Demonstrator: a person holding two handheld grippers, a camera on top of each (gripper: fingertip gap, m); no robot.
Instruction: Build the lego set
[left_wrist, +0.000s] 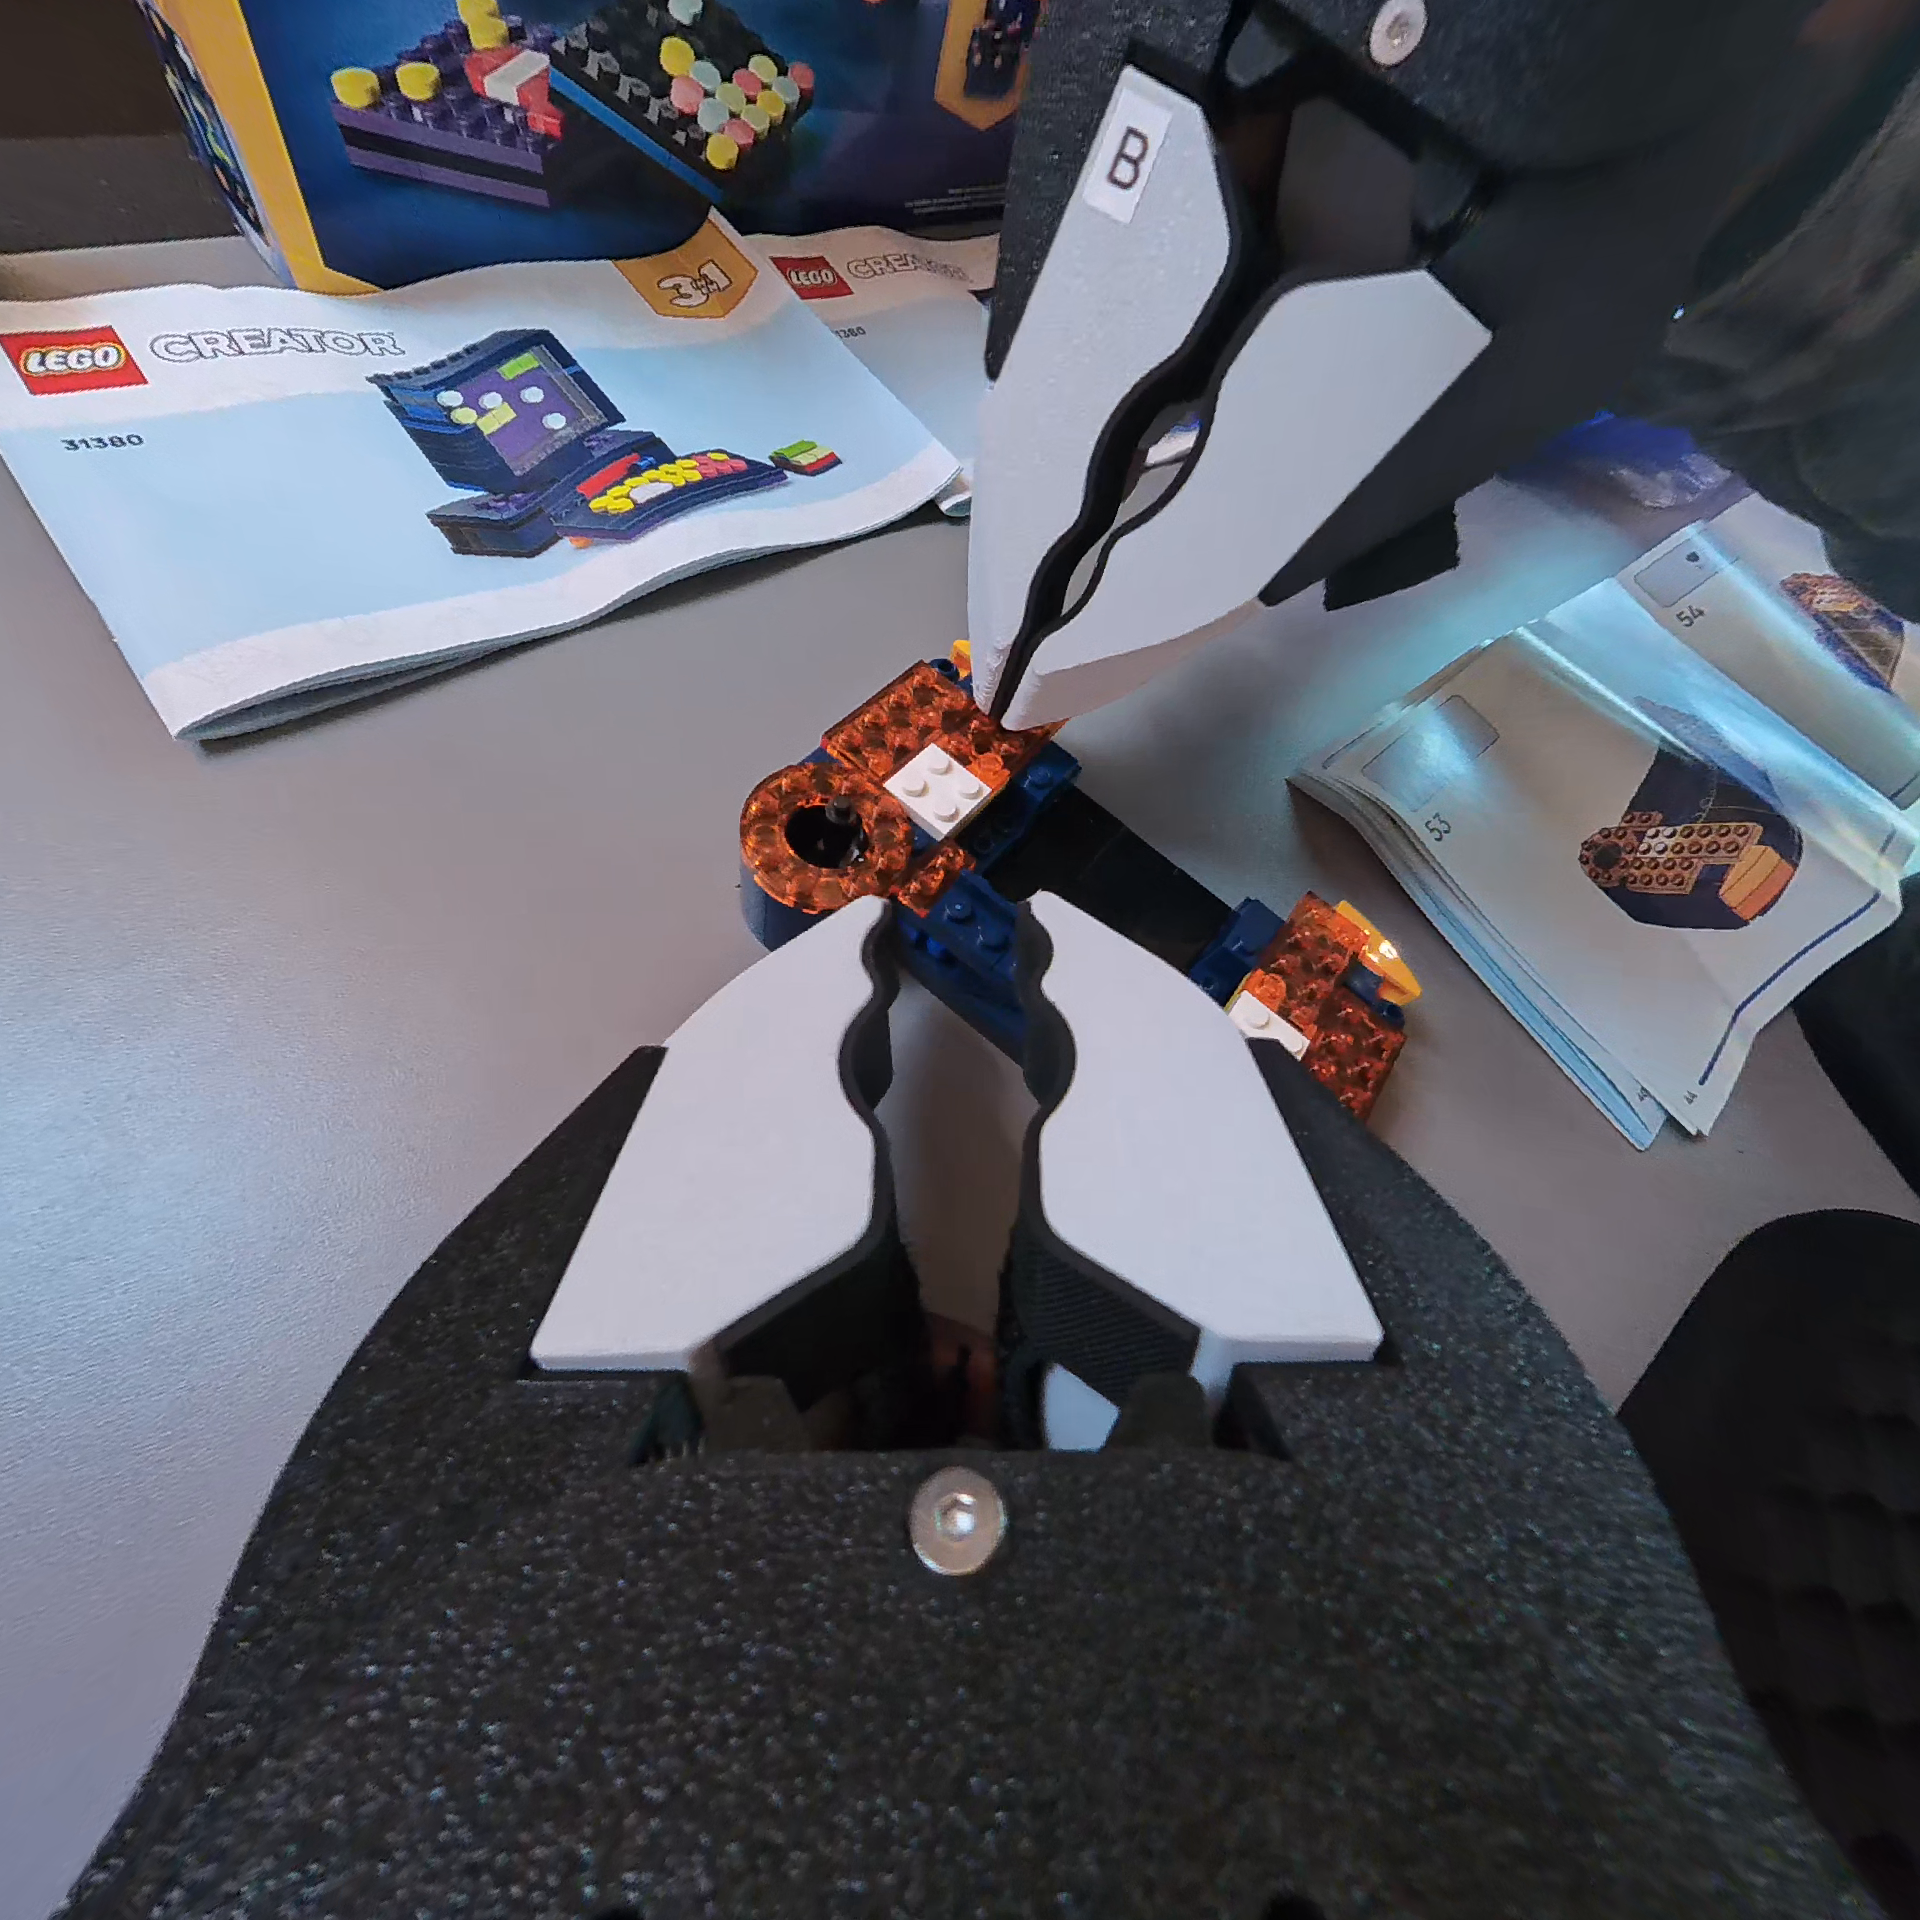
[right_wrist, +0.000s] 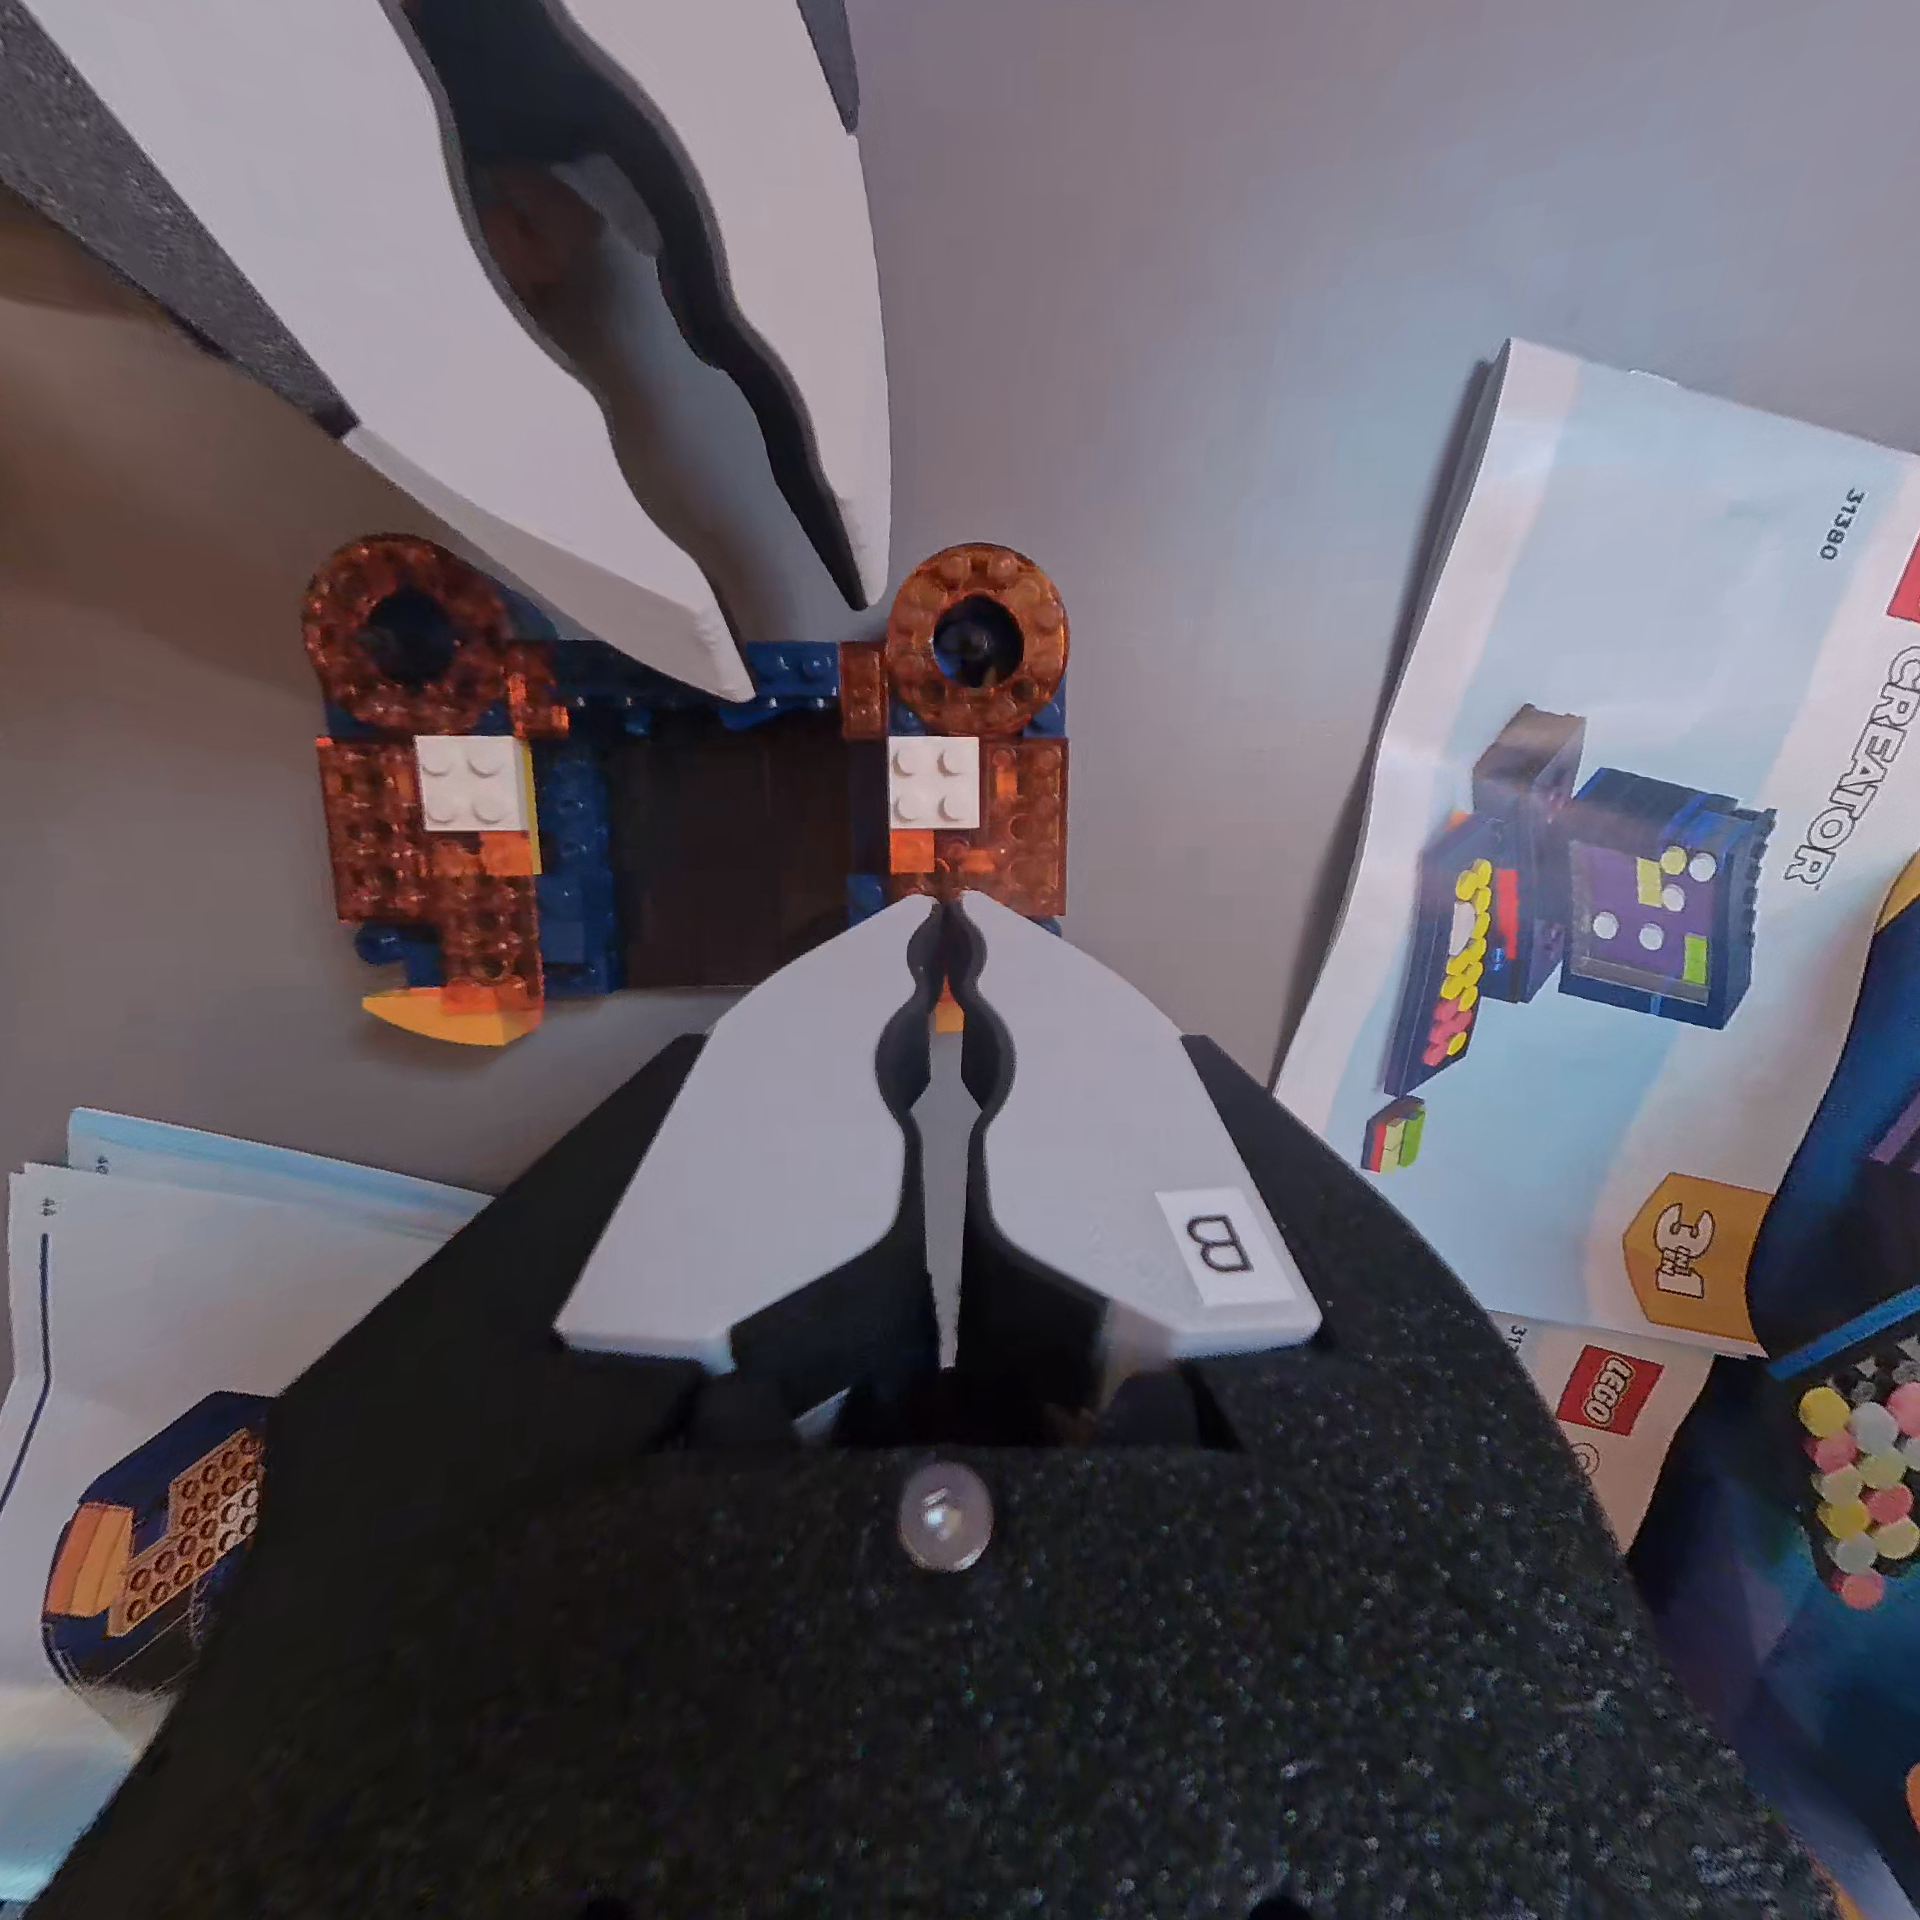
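- Your left gripper (left_wrist: 951, 914) has its jaws spread, the two tips straddling the dark blue brick strip at the near edge of the brick model (left_wrist: 831, 821); whether the pads touch the bricks, you cannot tell from here.
- Your right gripper (right_wrist: 943, 909) has its jaws pressed together, with the joined tips resting on the transparent orange plate (right_wrist: 1023, 821) at the model's 12 o'clock end in the left wrist view.
- The model lies flat on the grey table (left_wrist: 312, 987), at the centre of both views. It has two mirrored halves joined by a dark middle panel (right_wrist: 717, 831).
- Each half carries an orange ring with a dark hole, orange plates and a white square plate (right_wrist: 935, 784). The half at 9 o'clock in the right wrist view also ends in a yellow-orange curved piece (right_wrist: 447, 1013).
- No loose bricks show on the table around the model.
- The only container is the printed box (left_wrist: 312, 156), at 11 o'clock in the left wrist view. Its inside is not visible.
- A closed booklet (left_wrist: 416, 520) lies at 10 o'clock and an open booklet (left_wrist: 1662, 831) at 3 o'clock.
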